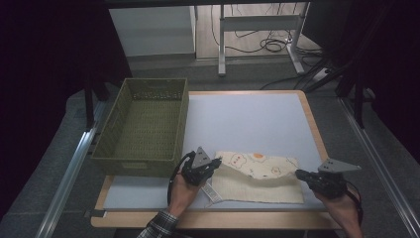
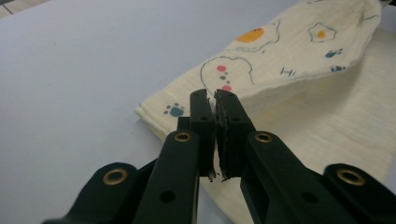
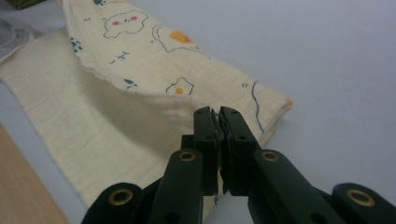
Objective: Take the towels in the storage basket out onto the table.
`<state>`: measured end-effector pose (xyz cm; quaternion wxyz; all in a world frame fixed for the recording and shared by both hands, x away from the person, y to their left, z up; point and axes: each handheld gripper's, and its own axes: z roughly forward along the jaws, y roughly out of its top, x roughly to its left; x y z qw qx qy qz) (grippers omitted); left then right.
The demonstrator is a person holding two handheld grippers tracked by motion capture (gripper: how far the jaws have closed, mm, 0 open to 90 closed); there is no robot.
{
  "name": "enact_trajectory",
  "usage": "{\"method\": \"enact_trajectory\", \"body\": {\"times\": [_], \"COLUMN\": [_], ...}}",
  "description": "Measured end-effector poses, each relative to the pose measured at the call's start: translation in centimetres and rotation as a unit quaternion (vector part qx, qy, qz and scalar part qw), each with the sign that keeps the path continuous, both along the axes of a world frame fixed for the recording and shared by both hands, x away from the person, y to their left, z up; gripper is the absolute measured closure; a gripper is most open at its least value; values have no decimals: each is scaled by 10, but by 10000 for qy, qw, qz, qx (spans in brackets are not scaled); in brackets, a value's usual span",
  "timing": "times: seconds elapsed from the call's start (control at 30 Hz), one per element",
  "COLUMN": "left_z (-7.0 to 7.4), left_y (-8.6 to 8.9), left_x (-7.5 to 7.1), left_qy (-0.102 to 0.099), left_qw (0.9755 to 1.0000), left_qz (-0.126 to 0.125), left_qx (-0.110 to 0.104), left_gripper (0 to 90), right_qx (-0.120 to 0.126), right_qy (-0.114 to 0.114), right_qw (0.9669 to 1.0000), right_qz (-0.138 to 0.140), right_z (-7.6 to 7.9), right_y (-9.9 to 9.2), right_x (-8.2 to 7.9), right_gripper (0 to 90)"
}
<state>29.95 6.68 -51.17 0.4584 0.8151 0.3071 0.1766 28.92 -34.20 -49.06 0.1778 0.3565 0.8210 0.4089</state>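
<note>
Two grippers, left (image 1: 214, 162) and right (image 1: 300, 174), each have jaws clamped on a corner of the printed cloth (image 1: 257, 176), just right of the wicker basket (image 1: 143, 124). For a neat fold I'd move both corners level and land the edges together.

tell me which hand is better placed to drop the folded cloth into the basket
Left. The left gripper pinches the cloth at its end beside the green basket; the right gripper pinches the far end, a cloth's length away.
</note>
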Motion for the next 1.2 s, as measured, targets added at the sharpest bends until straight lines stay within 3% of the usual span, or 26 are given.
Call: {"method": "enact_trajectory", "body": {"times": [0.37, 0.63, 0.8, 0.97, 1.2], "left_z": [-2, -15, -25, -29, -18], "left_y": [0, 5, 10, 22, 30], "left_x": [-30, -50, -57, -67, -64], "left_qy": [-62, 97, 343, 552, 449], "left_qw": [9999, 9998, 9989, 9972, 9979], "left_qz": [-152, -186, -289, -326, -157], "left_qx": [-9, -67, -153, -387, -435], "left_gripper": [863, 859, 839, 711, 539], "right_qx": [48, 98, 178, 233, 227], "right_qy": [93, 191, 337, 344, 138], "right_qw": [9999, 9997, 9992, 9991, 9996], "right_qz": [22, 73, 88, 52, -58], "right_z": [-9, -17, -24, -21, -2], "right_y": [-6, -8, -9, -17, -25], "right_x": [-26, -40, -47, -57, -59], "right_gripper": [855, 852, 808, 718, 666]}}
